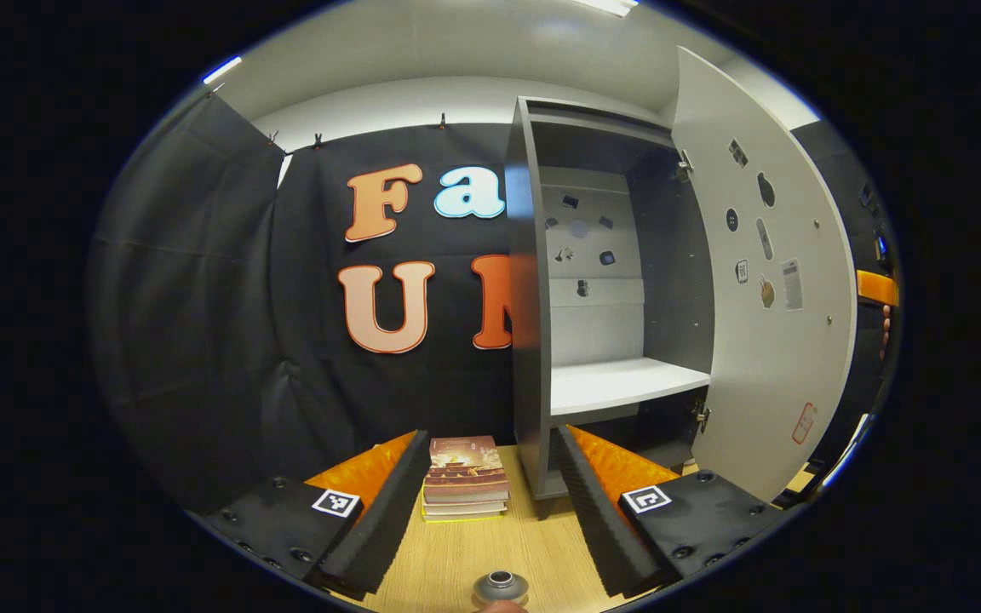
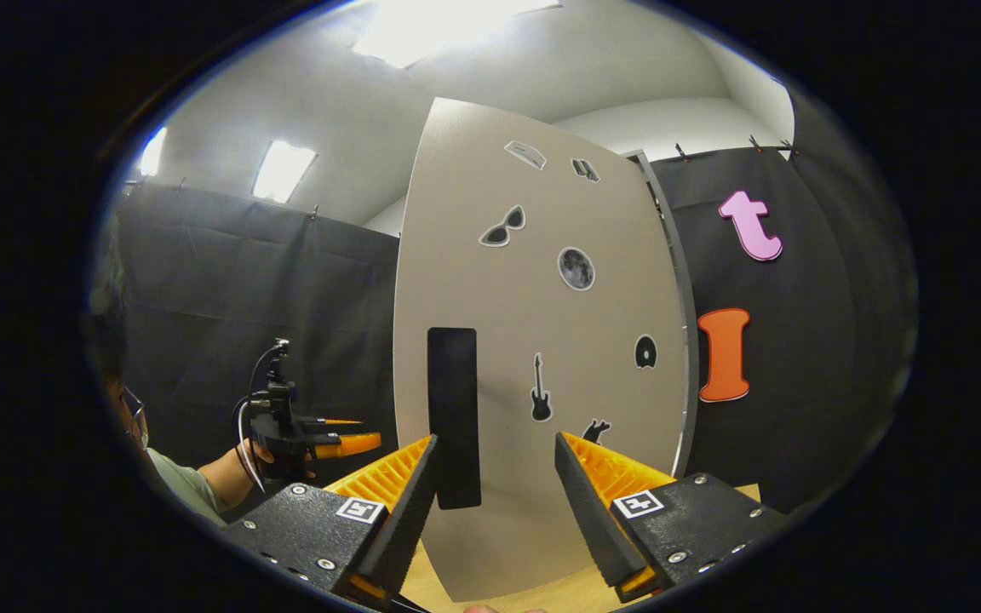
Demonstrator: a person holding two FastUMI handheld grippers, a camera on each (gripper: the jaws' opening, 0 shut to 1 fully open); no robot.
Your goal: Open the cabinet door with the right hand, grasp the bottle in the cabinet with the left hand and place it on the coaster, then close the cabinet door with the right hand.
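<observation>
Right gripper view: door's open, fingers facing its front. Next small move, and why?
Probably press the right gripper onto the door beside the handle and start swinging it shut. The shelf is bare, the left gripper is open, and what looks like the bottle top sits low over the table, so fetching seems done.

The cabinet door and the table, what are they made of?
The cabinet door looks like a smooth painted or laminated board: flat, matte, pale grey, with stickers lying flat on it. It could be wood board underneath; I cannot tell. The table looks like light wood or wood-look laminate, with faint grain lines.
</observation>
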